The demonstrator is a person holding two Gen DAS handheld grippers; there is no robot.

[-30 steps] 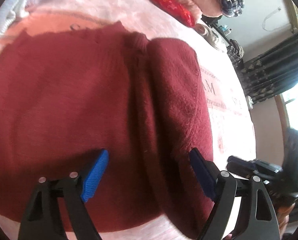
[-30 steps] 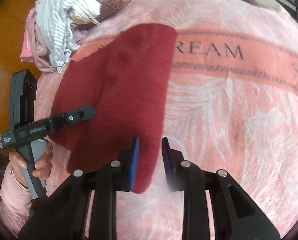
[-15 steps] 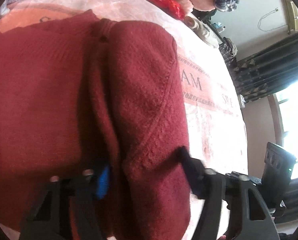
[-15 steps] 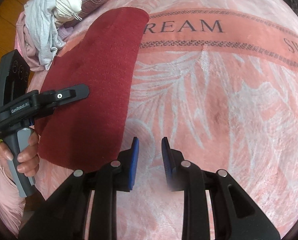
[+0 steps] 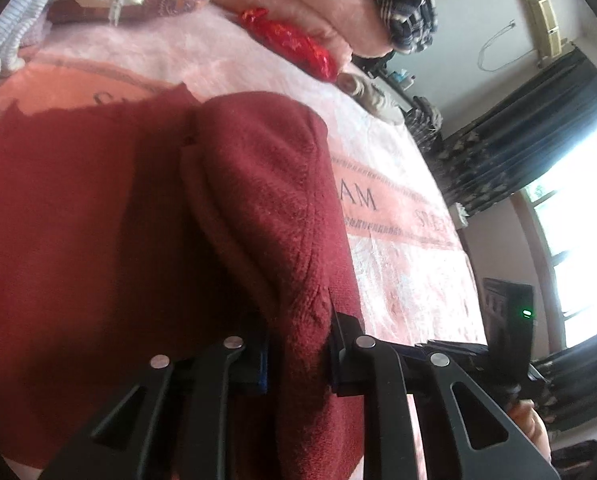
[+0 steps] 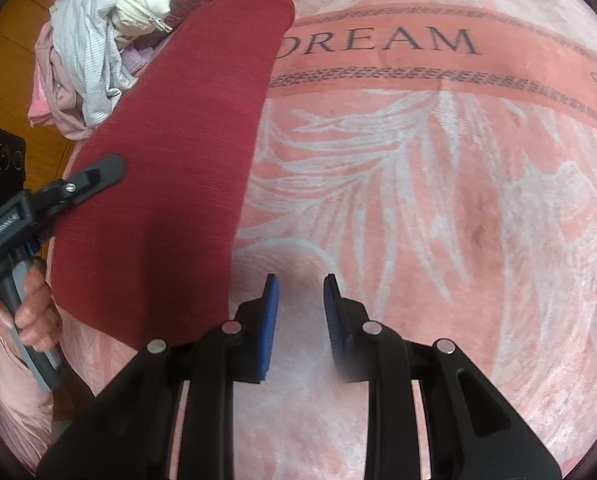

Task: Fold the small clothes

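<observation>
Left gripper (image 5: pixel 298 354) closing on a raised fold of dark red knit garment (image 5: pixel 146 248), cloth pinched between the pads. Right gripper (image 6: pixel 301 316) narrowly parted, nothing between, above pink blanket (image 6: pixel 438 208) beside the garment. Heaped clothes (image 6: pixel 94 48) at blanket's far corner.

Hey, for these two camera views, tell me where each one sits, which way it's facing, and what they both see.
Left wrist: sits on the left gripper, angled down across the bed toward the curtained window; its jaws are closing on a fold of the dark red sweater; fingers of the person's other hand at lower right.
Right wrist: sits on the right gripper, looking steeply down at the pink DREAM blanket, jaws apart with nothing between; the person's left hand and pink sleeve show at left.
Shared: sweater, blanket, clothes pile.
</observation>
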